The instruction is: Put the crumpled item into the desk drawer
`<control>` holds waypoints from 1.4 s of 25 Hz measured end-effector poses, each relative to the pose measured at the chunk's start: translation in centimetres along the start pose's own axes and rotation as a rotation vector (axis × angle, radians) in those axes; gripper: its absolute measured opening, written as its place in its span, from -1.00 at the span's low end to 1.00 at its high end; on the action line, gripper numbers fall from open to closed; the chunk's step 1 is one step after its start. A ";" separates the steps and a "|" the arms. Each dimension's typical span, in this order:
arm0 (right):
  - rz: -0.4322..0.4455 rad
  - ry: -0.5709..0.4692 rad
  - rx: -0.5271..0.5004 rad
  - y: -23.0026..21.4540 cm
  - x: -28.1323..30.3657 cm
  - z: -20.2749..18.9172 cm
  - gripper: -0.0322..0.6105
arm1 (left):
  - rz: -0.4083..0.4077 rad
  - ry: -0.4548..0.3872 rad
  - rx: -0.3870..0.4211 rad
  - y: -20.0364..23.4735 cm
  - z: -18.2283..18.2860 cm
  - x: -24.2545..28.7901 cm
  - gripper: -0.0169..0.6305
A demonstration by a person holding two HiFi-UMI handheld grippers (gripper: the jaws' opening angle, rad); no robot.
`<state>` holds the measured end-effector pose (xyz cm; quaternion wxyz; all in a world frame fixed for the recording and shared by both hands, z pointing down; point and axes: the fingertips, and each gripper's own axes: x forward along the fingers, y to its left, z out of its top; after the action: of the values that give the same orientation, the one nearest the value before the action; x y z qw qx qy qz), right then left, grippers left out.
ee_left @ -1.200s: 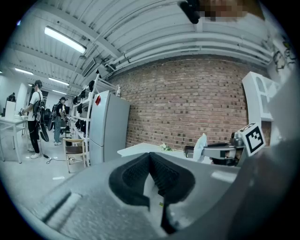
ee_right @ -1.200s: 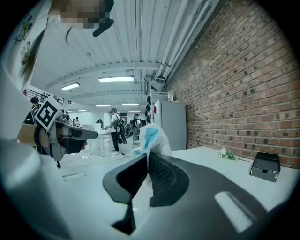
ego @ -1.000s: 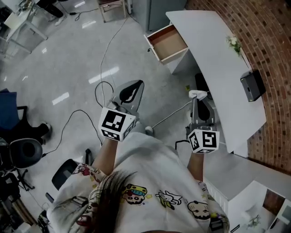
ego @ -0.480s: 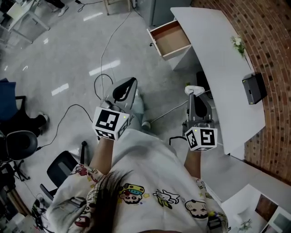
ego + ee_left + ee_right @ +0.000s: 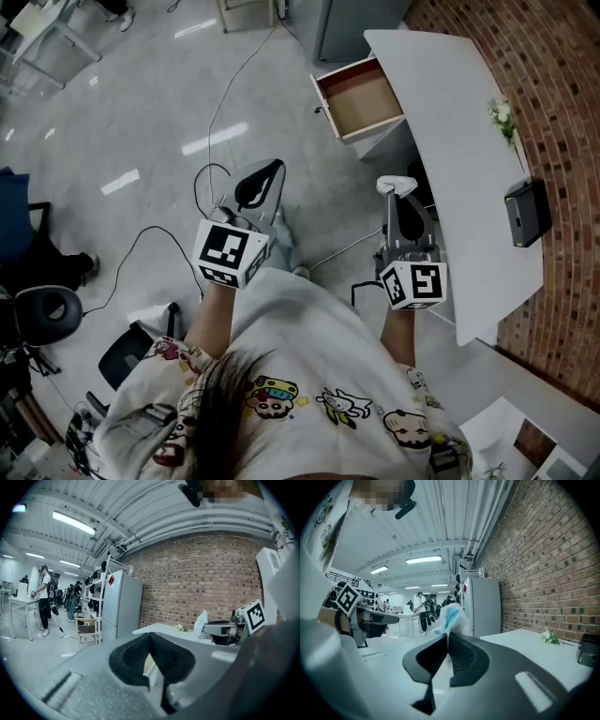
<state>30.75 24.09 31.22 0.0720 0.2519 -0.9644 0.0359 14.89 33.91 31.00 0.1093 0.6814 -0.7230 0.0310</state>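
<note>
My right gripper point(image 5: 397, 187) is shut on a crumpled white and blue item point(image 5: 395, 185), which pokes up past the jaw tips in the right gripper view point(image 5: 451, 616). The desk drawer point(image 5: 361, 97) stands pulled open under the white desk point(image 5: 469, 159), ahead of the right gripper and apart from it; its brown inside shows nothing in it. My left gripper point(image 5: 265, 173) is shut with nothing between its jaws point(image 5: 150, 637), held to the left over the floor. From the left gripper view the right gripper point(image 5: 225, 627) and the crumpled item point(image 5: 200, 622) show at the right.
A black box point(image 5: 525, 212) and a small flower bunch point(image 5: 503, 114) sit on the desk. A brick wall point(image 5: 562, 112) runs along the right. Cables point(image 5: 211, 178) trail over the floor. A black chair point(image 5: 47, 314) stands at the left. People point(image 5: 424, 613) stand at far tables.
The view has shifted: the desk and open drawer sit a little farther right and lower in the head view. Both grippers hold about the same pose, the right still shut on the item.
</note>
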 end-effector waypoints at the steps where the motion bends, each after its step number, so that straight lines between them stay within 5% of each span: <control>1: -0.004 -0.001 0.001 -0.2 1.2 0.3 -0.85 | -0.003 0.001 0.002 1.0 0.3 0.8 -0.95; 18: -0.055 -0.008 0.021 -0.7 19.8 3.2 -0.85 | 0.005 -0.011 0.024 18.1 4.5 10.1 -0.95; 35: -0.116 0.077 0.064 -4.7 26.4 0.2 -0.85 | -0.006 0.048 0.004 23.1 3.1 16.0 -0.95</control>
<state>10.27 7.27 35.28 0.1029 0.3078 -0.9431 0.0721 -9.16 19.24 33.62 0.1254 0.6830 -0.7180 0.0487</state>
